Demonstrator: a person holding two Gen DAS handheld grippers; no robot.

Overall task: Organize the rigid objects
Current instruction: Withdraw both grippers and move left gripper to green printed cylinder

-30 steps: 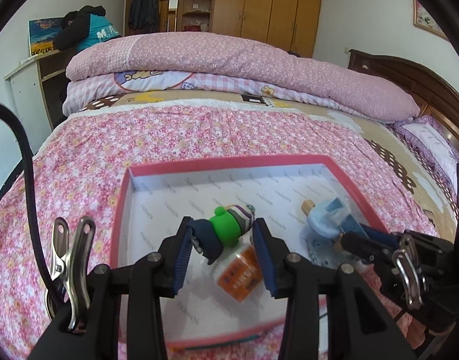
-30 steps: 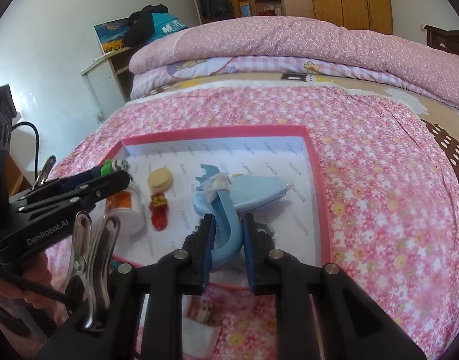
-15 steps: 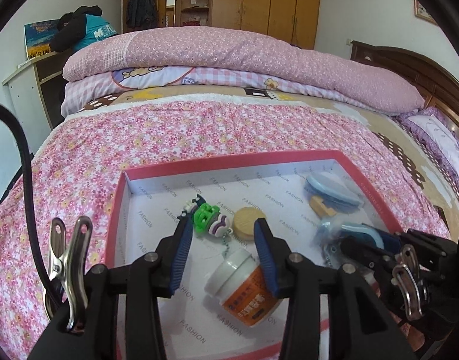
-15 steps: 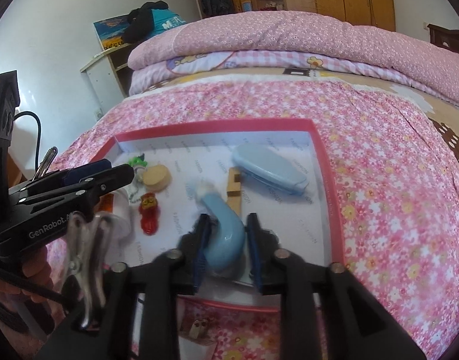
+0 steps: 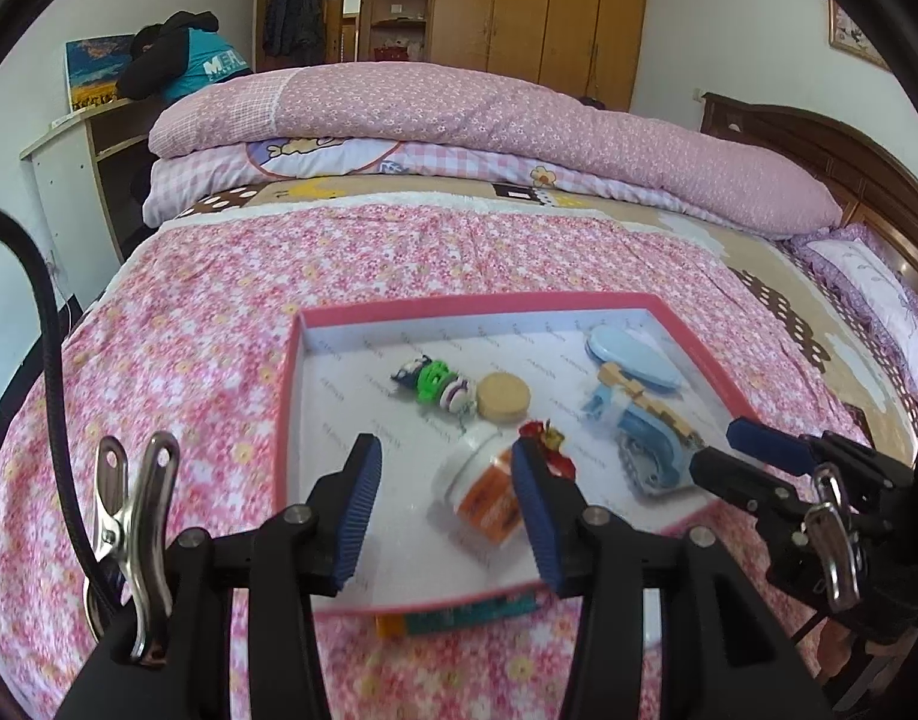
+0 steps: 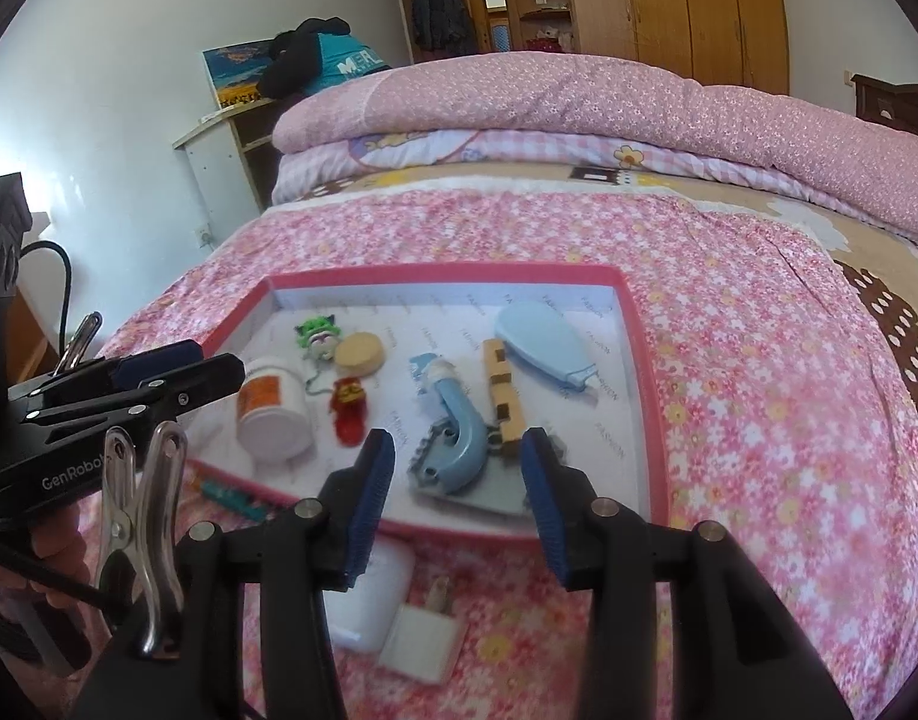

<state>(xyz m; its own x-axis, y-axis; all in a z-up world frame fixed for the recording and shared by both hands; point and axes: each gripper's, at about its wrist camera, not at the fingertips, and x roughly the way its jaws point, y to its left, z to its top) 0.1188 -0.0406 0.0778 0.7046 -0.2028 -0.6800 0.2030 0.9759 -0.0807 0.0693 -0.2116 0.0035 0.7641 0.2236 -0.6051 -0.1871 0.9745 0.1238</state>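
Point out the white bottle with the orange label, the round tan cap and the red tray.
white bottle (image 6: 274, 414), right wrist view, on its side wall.
round tan cap (image 6: 359, 351), right wrist view, top face.
red tray (image 6: 648, 396), right wrist view, right rim.

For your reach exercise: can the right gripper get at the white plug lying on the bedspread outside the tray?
Probably yes: the white plug lies uncovered just below the right gripper, whose opening jaws hold nothing.

Green-and-orange item (image 5: 456, 621) half hidden under the pink tray's (image 5: 288, 420) near rim at lower centre, its kind unreadable, white bottle's (image 5: 483, 489) label blurred, white charger (image 6: 420, 642) partly covered by the right gripper's fingers (image 6: 369, 495), headboard (image 5: 819, 162) cut off at right edge.
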